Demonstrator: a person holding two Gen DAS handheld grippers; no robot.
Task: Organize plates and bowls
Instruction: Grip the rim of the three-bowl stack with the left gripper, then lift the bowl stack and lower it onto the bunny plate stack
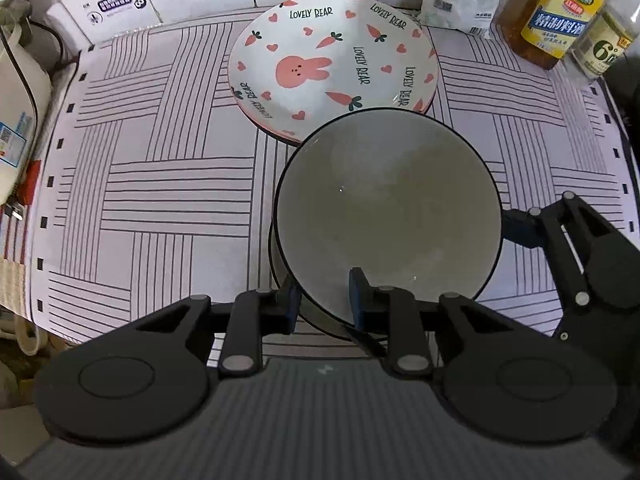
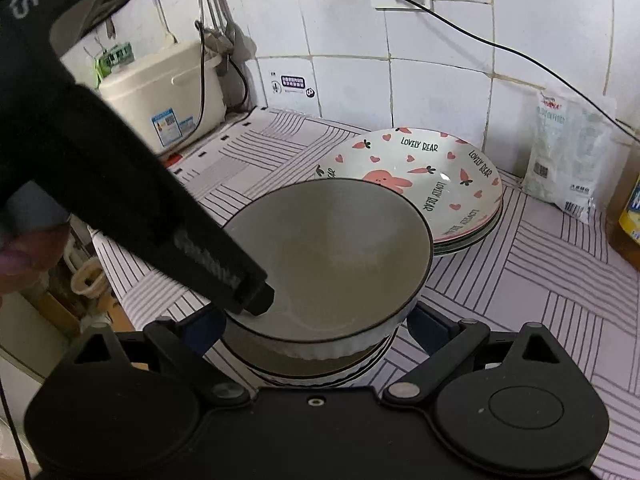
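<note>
A bowl (image 1: 388, 216) sits nested on another bowl (image 2: 320, 364) at lower centre of the mat (image 1: 160, 184). Behind it, upper centre, lies a stack of plates (image 1: 334, 64); bottles (image 1: 560, 16) stand upper right, an appliance (image 2: 164, 92) upper left.

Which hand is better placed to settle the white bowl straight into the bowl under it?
Probably the left. The left gripper straddles the white bowl at its near rim, one finger inside and one outside, so it can guide it. The right gripper is open, only flanking the lower bowl.
</note>
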